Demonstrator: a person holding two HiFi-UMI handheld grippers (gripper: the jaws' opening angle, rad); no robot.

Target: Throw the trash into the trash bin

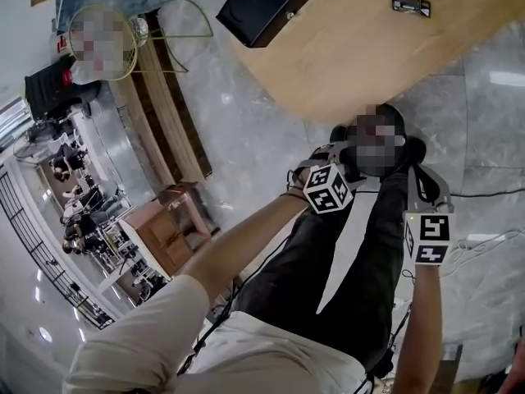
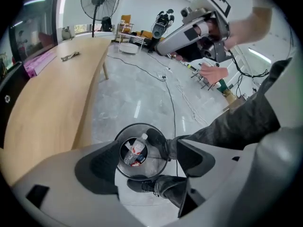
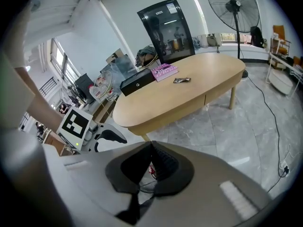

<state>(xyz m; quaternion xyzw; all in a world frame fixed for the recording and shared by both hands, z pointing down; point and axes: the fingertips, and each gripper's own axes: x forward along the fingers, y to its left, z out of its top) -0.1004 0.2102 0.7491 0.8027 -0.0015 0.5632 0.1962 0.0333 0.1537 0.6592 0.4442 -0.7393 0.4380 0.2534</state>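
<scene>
The left gripper view looks steeply down into a round black trash bin (image 2: 154, 163) on the grey floor. Inside it lie a clear plastic bottle (image 2: 135, 150) with a red label and other scraps. My left gripper (image 2: 147, 144) hangs above the bin, open, with nothing between its fingers. A person's dark shoes (image 2: 147, 185) stand right beside the bin. My right gripper (image 3: 151, 148) is shut, its pads meeting at the tips with nothing gripped. In the head view both grippers, left (image 1: 324, 158) and right (image 1: 422, 179), are held over dark trousers; the bin is mostly under a blurred patch there.
A long oval wooden table (image 3: 180, 100) stands close to the bin, with a black box (image 3: 137, 84), a pink item (image 3: 164, 71) and a small dark object (image 3: 182, 80) on it. Cables (image 2: 166, 82) run across the floor. A standing fan (image 3: 232, 6) is behind the table.
</scene>
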